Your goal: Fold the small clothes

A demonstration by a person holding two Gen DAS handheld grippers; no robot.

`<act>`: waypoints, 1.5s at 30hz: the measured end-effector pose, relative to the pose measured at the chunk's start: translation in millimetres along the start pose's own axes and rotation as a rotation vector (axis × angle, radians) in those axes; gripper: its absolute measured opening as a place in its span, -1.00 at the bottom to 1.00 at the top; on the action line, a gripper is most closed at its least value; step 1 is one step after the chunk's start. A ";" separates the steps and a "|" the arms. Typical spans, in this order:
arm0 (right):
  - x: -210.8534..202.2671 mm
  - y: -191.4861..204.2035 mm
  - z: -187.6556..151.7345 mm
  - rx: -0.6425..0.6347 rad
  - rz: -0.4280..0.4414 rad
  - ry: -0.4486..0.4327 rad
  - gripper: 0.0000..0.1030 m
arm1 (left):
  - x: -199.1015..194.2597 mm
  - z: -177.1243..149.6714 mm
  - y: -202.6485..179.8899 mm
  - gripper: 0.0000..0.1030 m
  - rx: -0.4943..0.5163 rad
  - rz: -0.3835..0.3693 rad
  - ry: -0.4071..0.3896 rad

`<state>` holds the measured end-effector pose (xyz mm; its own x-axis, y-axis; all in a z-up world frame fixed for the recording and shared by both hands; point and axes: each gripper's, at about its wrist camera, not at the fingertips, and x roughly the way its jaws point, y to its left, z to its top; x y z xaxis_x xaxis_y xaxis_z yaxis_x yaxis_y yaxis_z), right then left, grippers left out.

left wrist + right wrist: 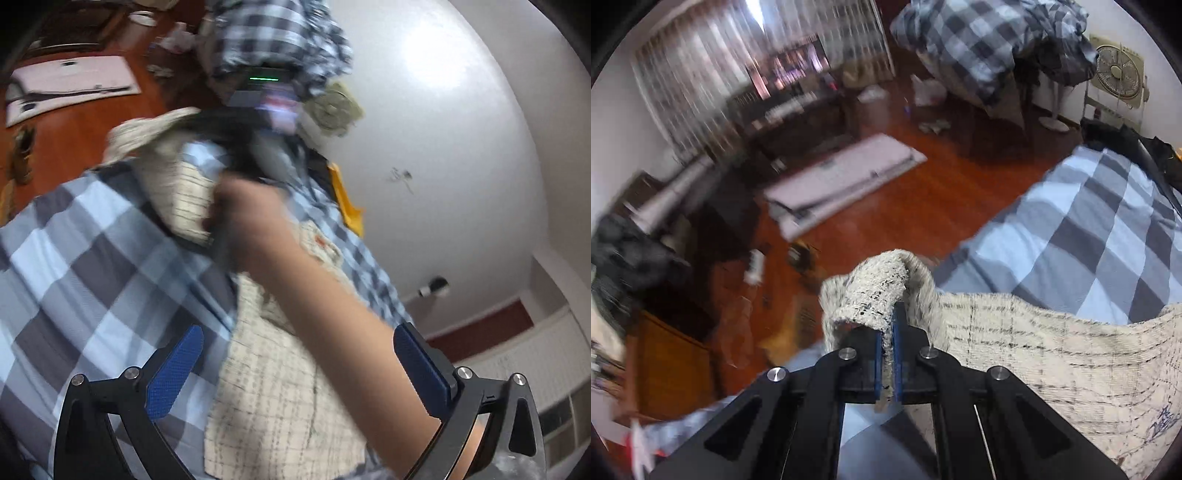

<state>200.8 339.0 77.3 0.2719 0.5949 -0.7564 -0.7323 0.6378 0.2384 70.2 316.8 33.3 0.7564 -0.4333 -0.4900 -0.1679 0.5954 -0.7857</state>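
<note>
A small cream garment with a thin dark grid point(280, 398) lies on the blue-and-grey checked bedspread point(92, 266). My left gripper point(295, 369) is open, its blue pads wide apart above the garment, with the person's forearm point(332, 302) passing between them. My right gripper point(888, 354) is shut on a bunched edge of the cream garment point(882, 291) and holds it lifted; the rest of the garment point(1052, 354) trails to the right over the bedspread point(1089, 229). The right gripper's body also shows in the left wrist view point(258, 122), blurred.
A red-brown wooden floor point(923, 199) lies beyond the bed, with a flat pale board point(842, 181) on it. A heap of checked bedding point(990, 40) and a box fan point(1117, 72) stand at the far right. Dark furniture point(713, 206) is at left. An orange item point(347, 199) lies by the bed.
</note>
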 end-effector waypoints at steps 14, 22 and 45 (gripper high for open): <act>-329.6 -128.1 -42.0 0.395 0.114 -0.239 -0.97 | 5.1 -15.0 -9.9 1.00 0.058 0.442 -0.063; -403.8 -358.9 -240.7 0.948 -0.287 -0.203 -0.92 | 64.7 -53.8 -69.9 1.00 0.365 0.582 0.069; -188.9 -280.4 -271.7 0.292 -0.395 0.259 -0.56 | 123.6 -91.6 -73.1 1.00 0.530 0.723 0.227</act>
<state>185.2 -85.1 -12.2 0.3015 0.1669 -0.9388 -0.3921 0.9192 0.0375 118.1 157.7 -4.5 0.4287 0.0758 -0.9003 -0.1972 0.9803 -0.0114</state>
